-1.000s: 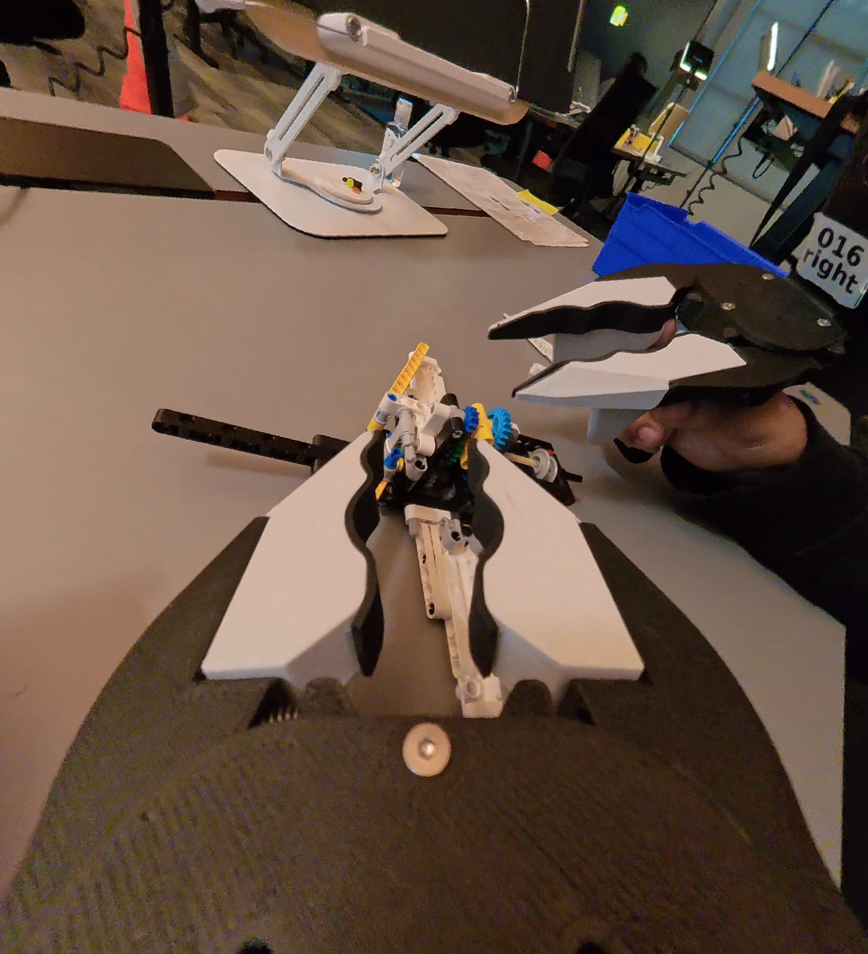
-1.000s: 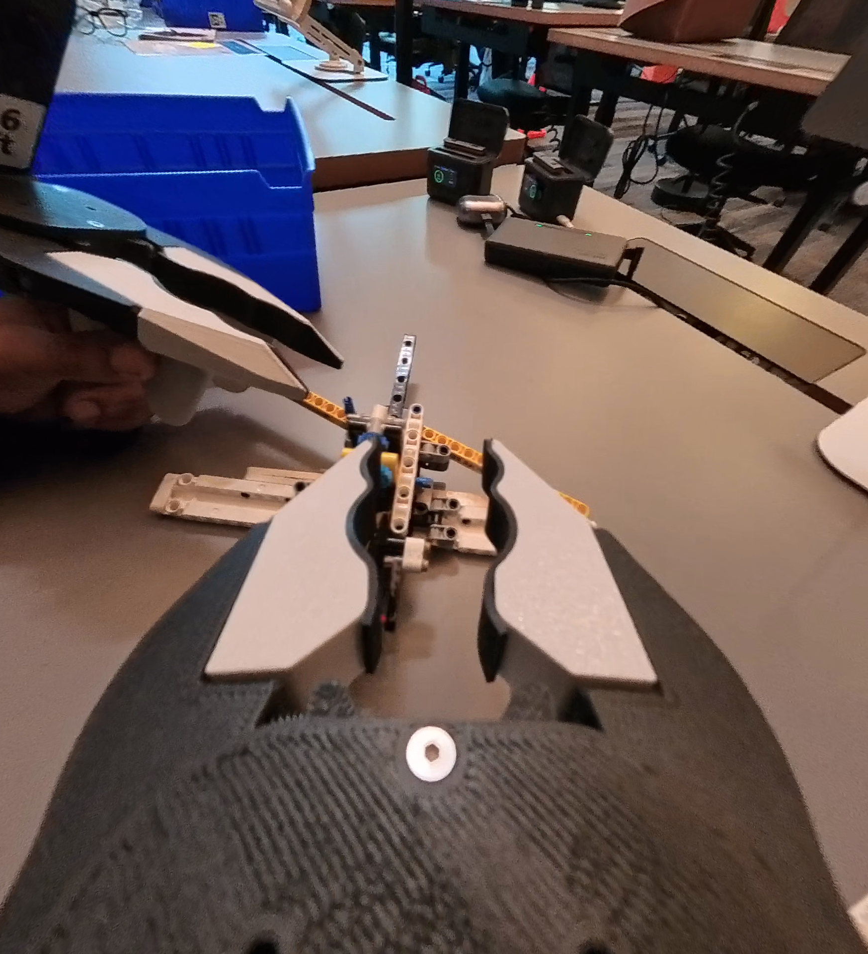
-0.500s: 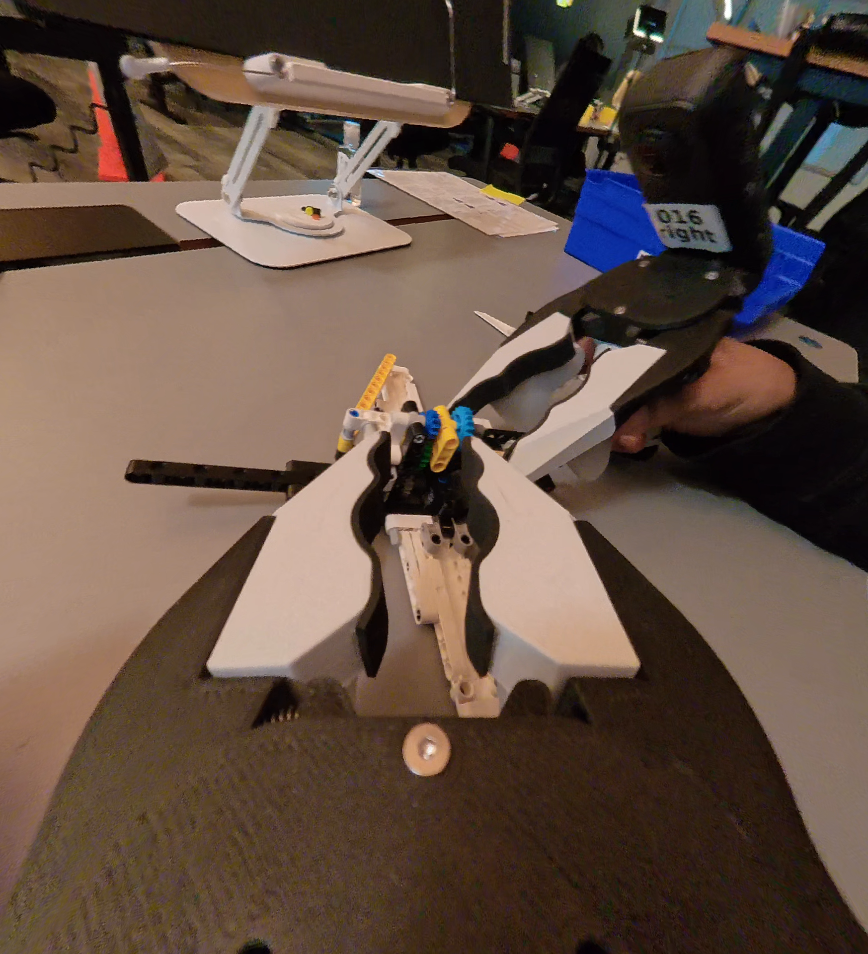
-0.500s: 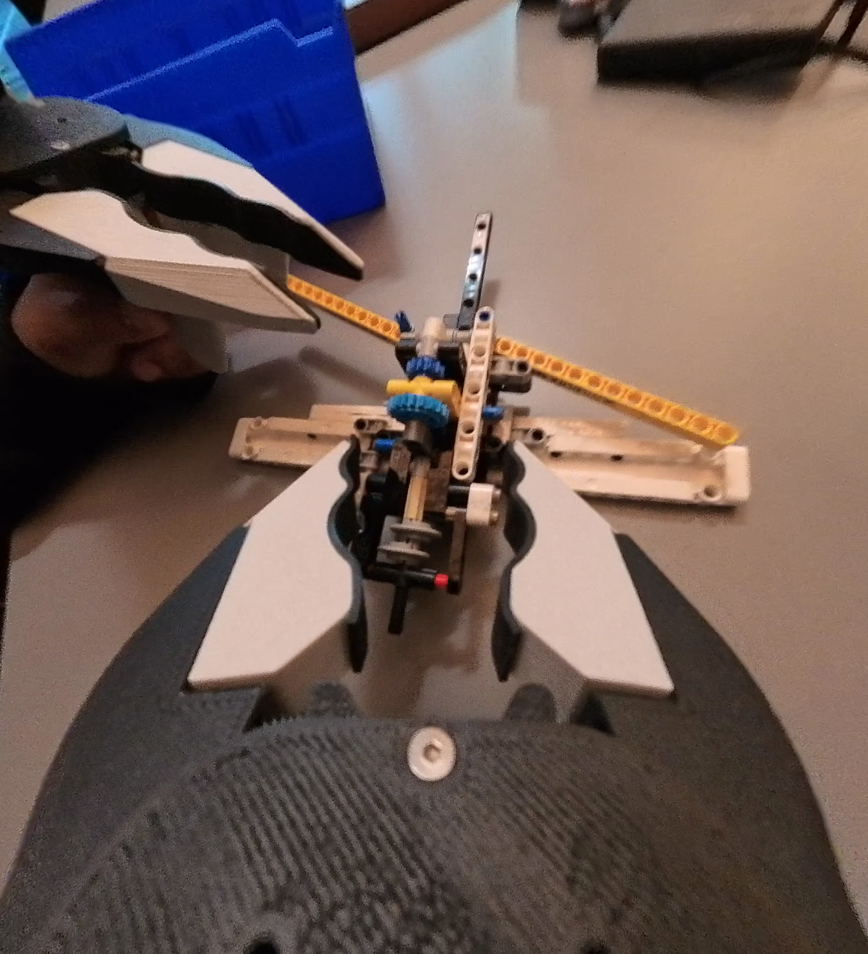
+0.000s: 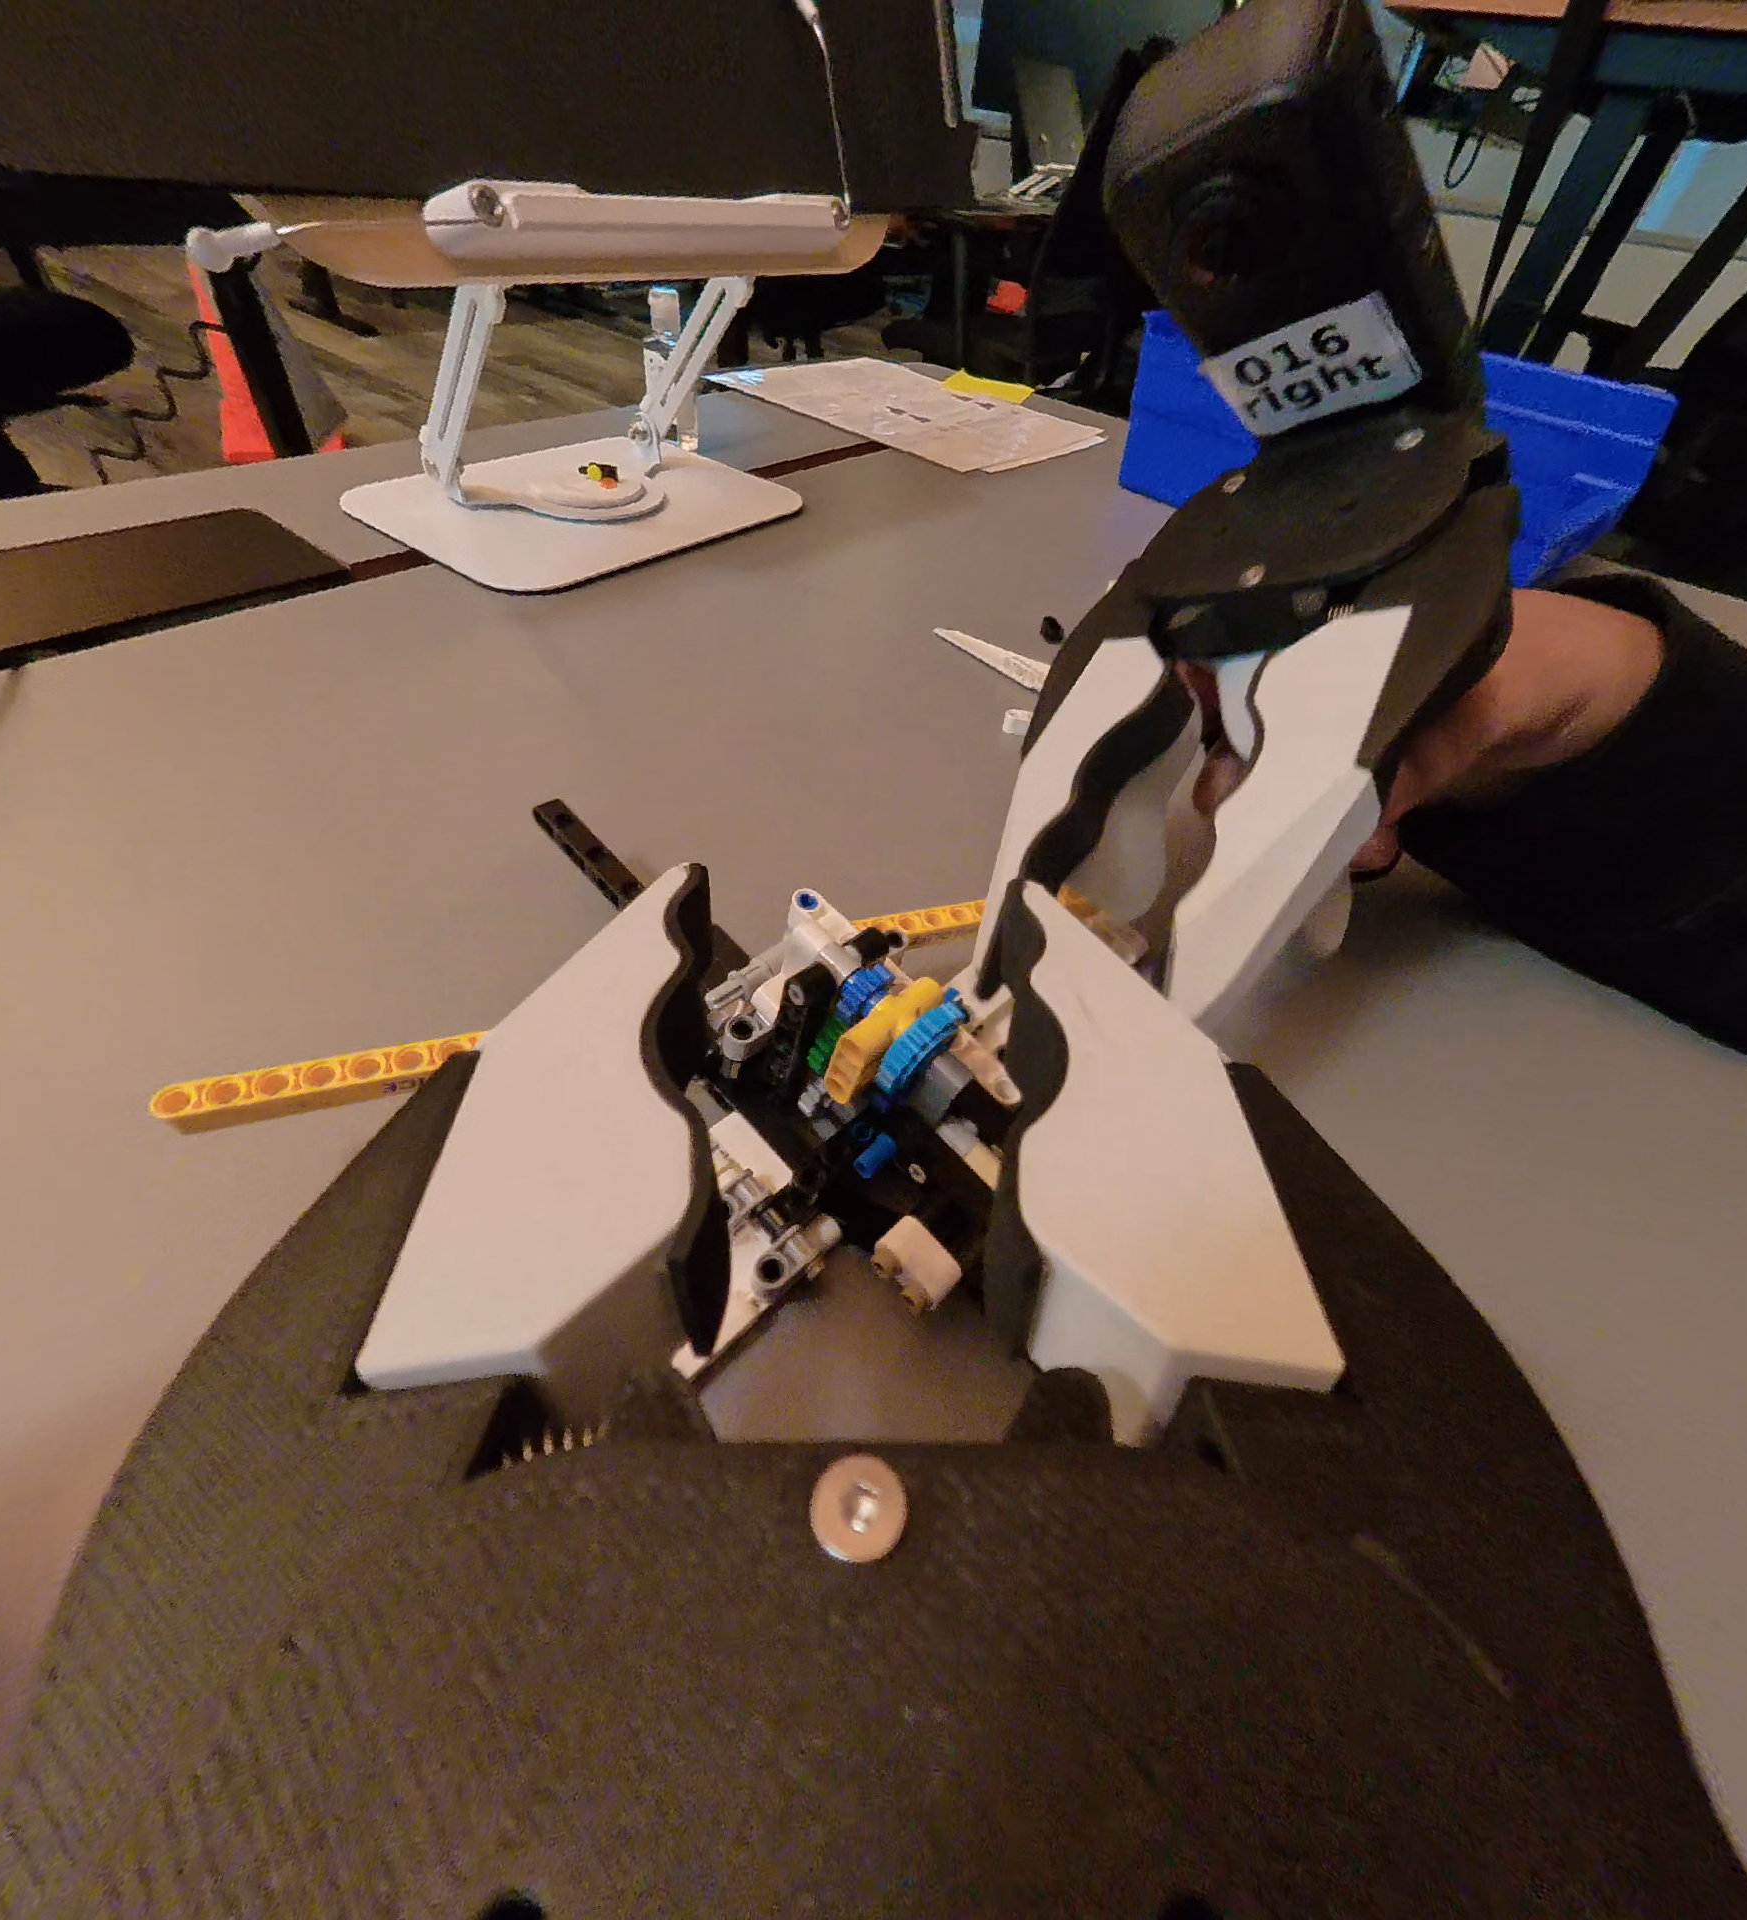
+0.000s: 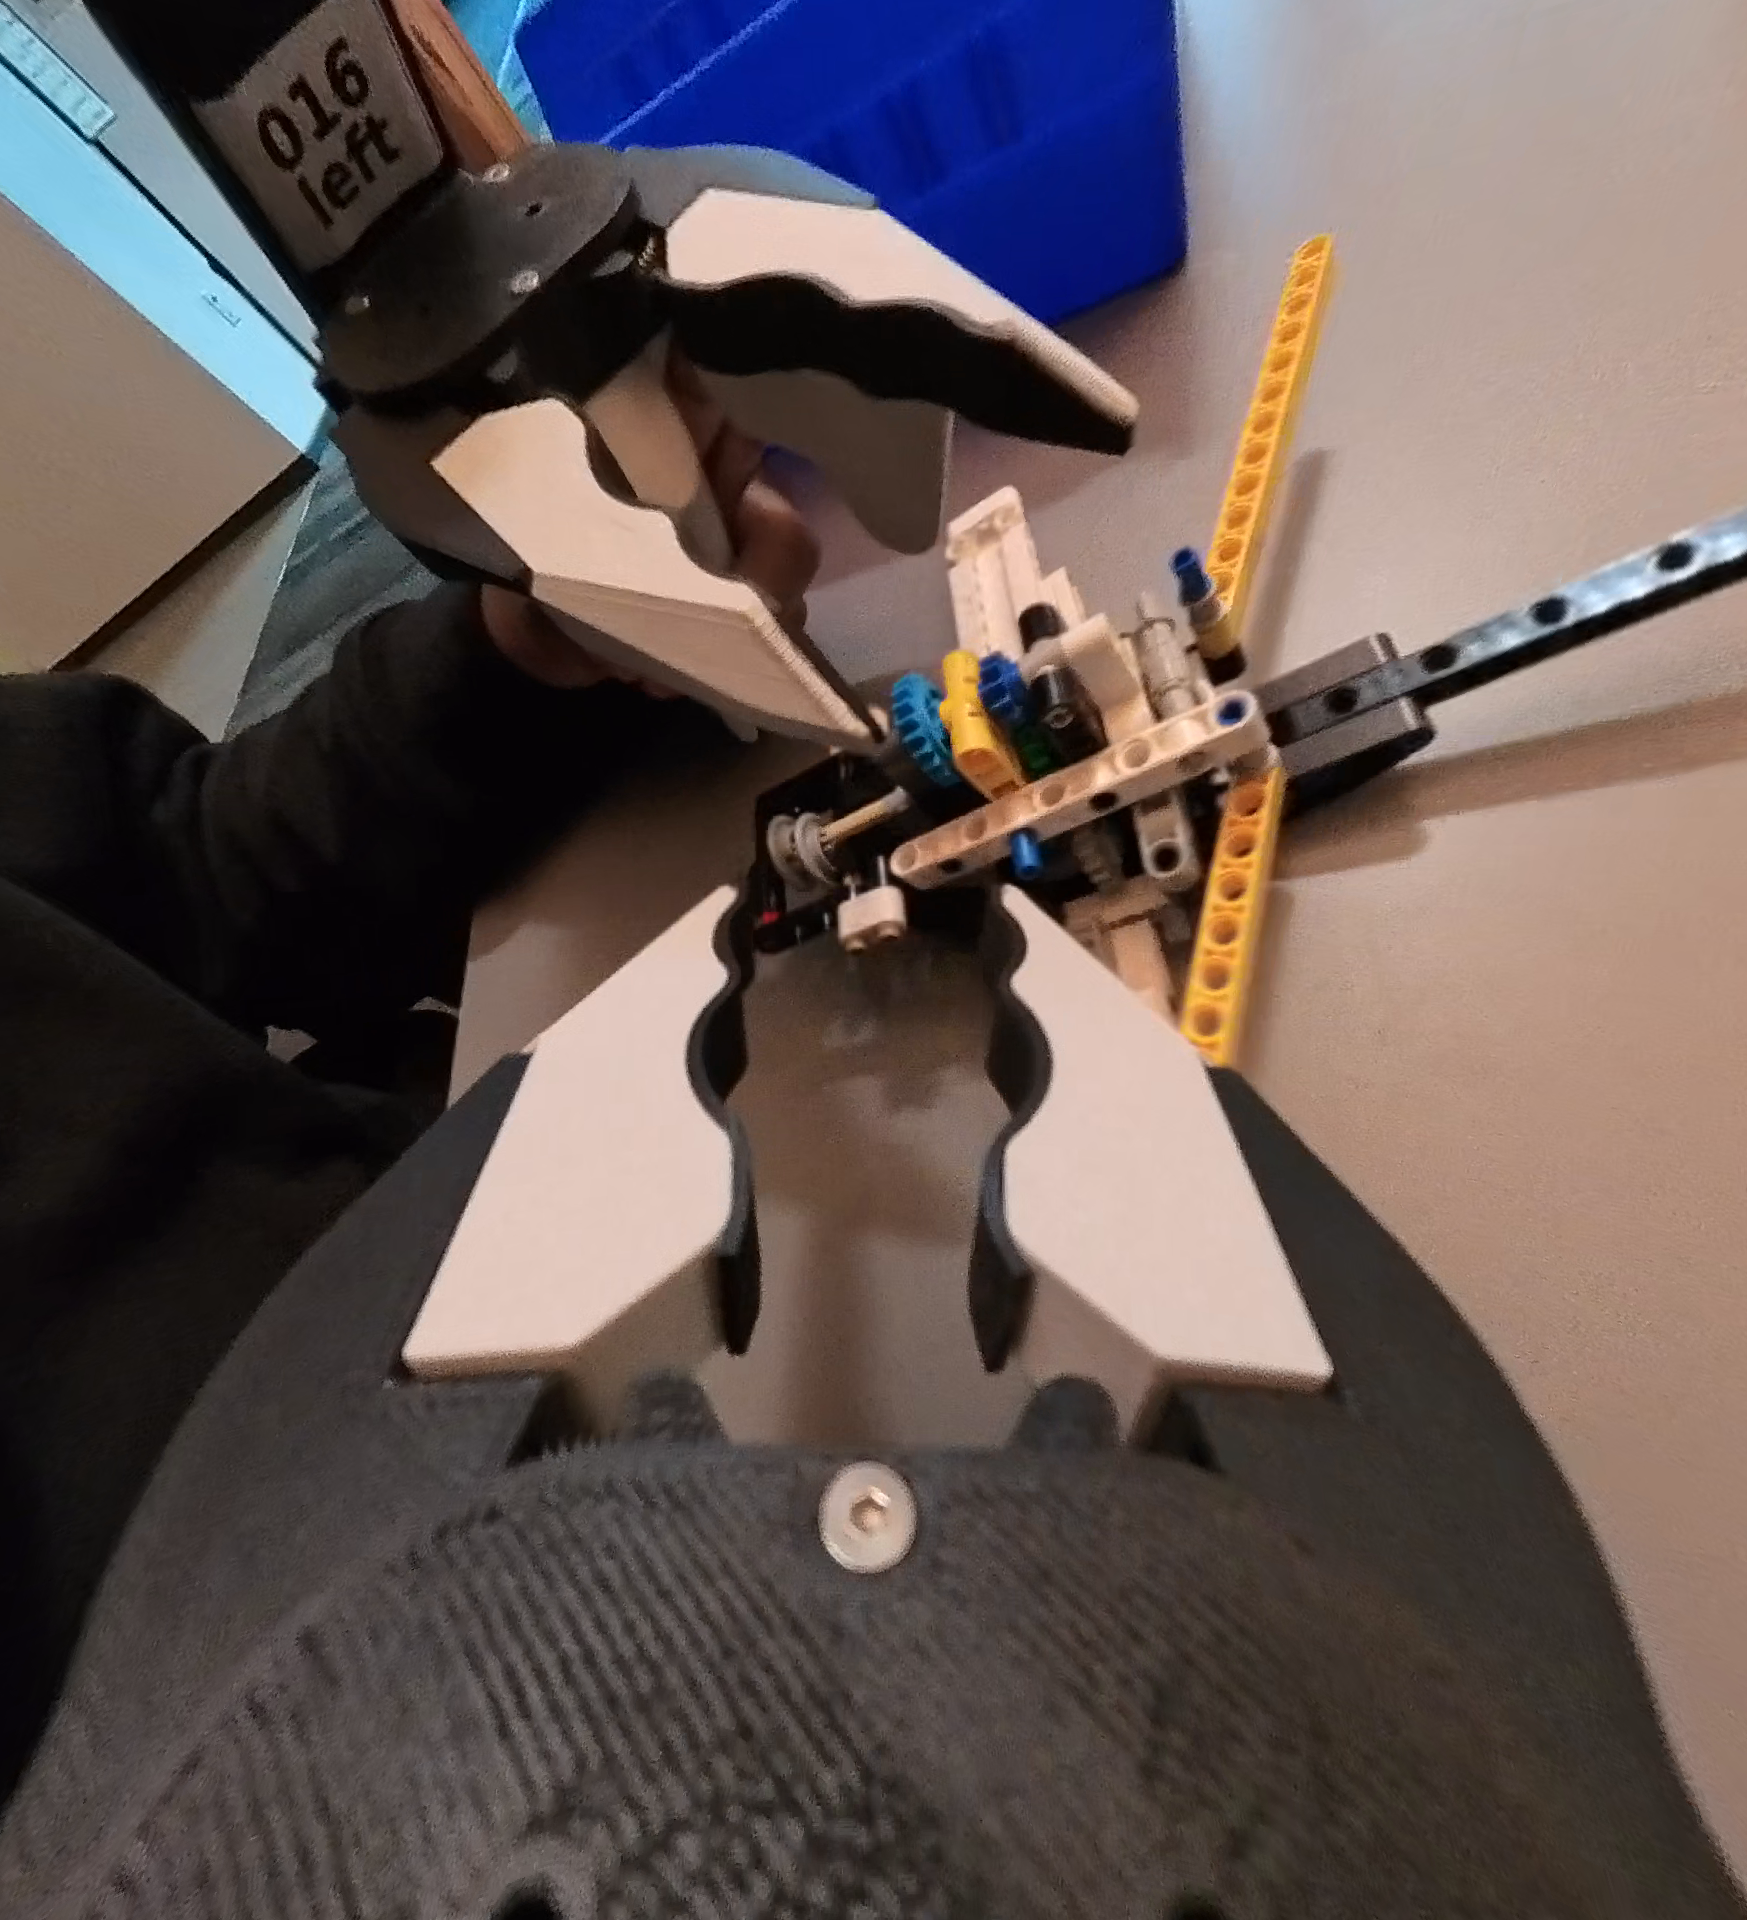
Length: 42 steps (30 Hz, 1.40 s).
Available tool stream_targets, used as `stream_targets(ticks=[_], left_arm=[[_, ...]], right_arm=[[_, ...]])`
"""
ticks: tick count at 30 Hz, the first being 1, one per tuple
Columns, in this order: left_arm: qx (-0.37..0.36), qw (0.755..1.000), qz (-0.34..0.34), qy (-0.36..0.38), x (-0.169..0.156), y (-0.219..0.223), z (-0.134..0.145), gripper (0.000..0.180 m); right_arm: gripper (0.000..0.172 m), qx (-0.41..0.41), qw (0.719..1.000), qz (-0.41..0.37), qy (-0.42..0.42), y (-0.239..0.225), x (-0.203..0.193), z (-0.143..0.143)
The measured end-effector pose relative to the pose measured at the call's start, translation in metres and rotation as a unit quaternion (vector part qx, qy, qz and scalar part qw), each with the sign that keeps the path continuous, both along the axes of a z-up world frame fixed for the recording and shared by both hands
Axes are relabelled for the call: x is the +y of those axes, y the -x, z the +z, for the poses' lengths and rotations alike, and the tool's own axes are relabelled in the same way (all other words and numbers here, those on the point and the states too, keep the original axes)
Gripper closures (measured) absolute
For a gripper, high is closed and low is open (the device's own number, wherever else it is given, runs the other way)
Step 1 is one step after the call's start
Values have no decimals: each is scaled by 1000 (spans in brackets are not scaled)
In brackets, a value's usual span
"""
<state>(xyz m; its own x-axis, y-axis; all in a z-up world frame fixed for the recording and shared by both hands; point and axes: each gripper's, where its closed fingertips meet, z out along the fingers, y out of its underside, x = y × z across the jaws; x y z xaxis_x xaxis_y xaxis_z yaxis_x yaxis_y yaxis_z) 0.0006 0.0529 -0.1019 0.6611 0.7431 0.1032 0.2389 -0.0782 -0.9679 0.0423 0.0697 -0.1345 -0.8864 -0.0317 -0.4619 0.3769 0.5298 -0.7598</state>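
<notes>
A small brick model (image 5: 879, 1049) with blue gears, a yellow connector, white beams, a long yellow beam (image 5: 308, 1081) and a long black beam (image 5: 588, 852) lies on the grey table (image 5: 329, 779). My left gripper (image 5: 853, 894) is open, its fingers wide on either side of the model. In the right wrist view (image 6: 994, 577) its lower fingertip is by the blue gear and the upper finger stands clear. My right gripper (image 6: 874, 914) is closed on the black end of the model (image 6: 1056, 727). Its fingers (image 5: 1087, 748) come down from the right.
A blue bin (image 5: 1575, 457) stands behind the right gripper and also shows in the right wrist view (image 6: 900, 125). A white laptop stand (image 5: 578, 499) and papers (image 5: 910, 416) are at the back. Small white pieces (image 5: 994, 655) lie on the table. A person's sleeve is at the right. My right fingertips sit around 6 cm from my left ones.
My left gripper has opened and let go of the model. My right gripper has tilted down and closed on the model's end. The model has turned on the table.
</notes>
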Motion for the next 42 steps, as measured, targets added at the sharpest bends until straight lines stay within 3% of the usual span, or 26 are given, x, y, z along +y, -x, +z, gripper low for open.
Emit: stream_targets(ticks=[9, 15, 20, 30, 34, 39, 42], left_arm=[[-5, 1000, -5, 16, -4, -4, -4, 133], [-40, 999, -24, 15, -7, -12, -11, 135], [-75, 996, -49, 23, 1, -17, -21, 146], [-70, 992, -96, 42, 20, -29, -23, 156], [-43, 996, -60, 57, 15, -21, -20, 138], [-12, 997, -37, 59, 19, -15, -14, 123], [-33, 995, -60, 75, 29, -19, -22, 140]], right_arm=[[138, 41, 985, -136, 98, 54, 17, 46], [142, 40, 992, -106, 54, 38, 9, 27], [142, 104, 991, -89, -3, 29, -1, 3], [155, 228, 959, -152, -74, 63, 14, -9], [147, 250, 951, -162, -81, 70, 20, -6], [146, 186, 967, -169, -32, 67, 19, 9], [145, 121, 981, -152, -10, 55, 13, 10]])
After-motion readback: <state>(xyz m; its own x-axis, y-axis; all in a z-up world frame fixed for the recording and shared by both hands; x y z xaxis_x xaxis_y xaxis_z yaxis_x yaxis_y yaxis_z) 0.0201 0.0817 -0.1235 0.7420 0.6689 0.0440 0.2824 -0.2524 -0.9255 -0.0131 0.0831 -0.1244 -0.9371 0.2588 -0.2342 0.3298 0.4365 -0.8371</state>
